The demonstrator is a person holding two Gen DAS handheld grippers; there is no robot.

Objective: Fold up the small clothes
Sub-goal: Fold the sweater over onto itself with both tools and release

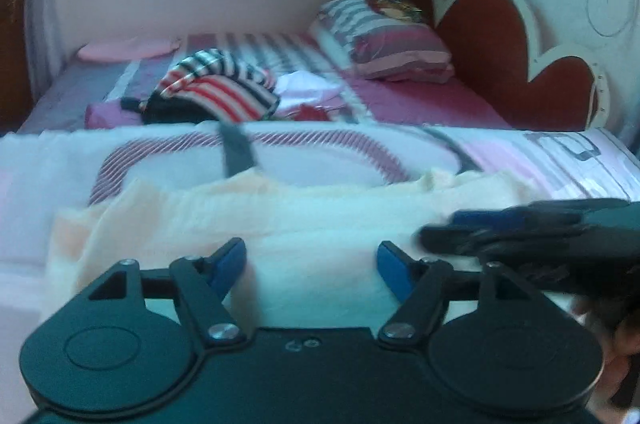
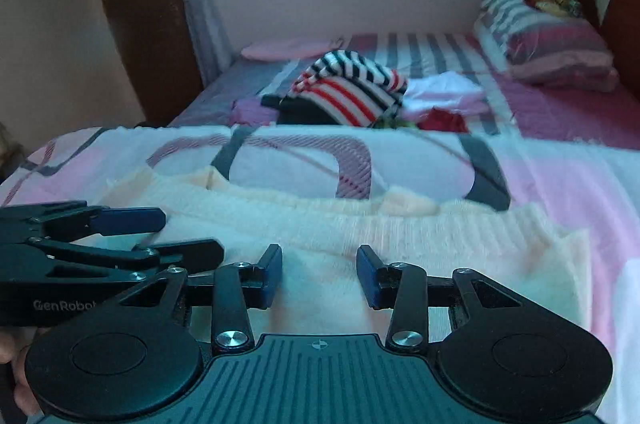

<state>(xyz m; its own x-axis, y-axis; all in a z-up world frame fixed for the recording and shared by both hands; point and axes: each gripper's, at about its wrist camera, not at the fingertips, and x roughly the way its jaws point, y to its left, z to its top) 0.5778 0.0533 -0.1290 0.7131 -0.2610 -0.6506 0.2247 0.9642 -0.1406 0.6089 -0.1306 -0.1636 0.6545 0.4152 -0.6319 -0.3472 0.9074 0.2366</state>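
Fingers apart on left gripper [image 1: 312, 264], right gripper [image 2: 319, 274], over cream garment [image 2: 320, 224]

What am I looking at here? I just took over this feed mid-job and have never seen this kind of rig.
There is no robot arm. A person holds a hand-held two-finger gripper in each hand, and each gripper carries a fisheye camera looking forward along its blue-padded fingers. One picture is from the left gripper, the other from the right gripper. Each also shows the other gripper coming in from the side.

Both sit low over a cream knitted garment spread on a pink and white patterned blanket on a bed. Both sets of jaws stand open with the garment below them; nothing is gripped.

Farther back lies a heap of unfolded clothes, topped by a red, white and black striped garment, with a striped pillow at the headboard.
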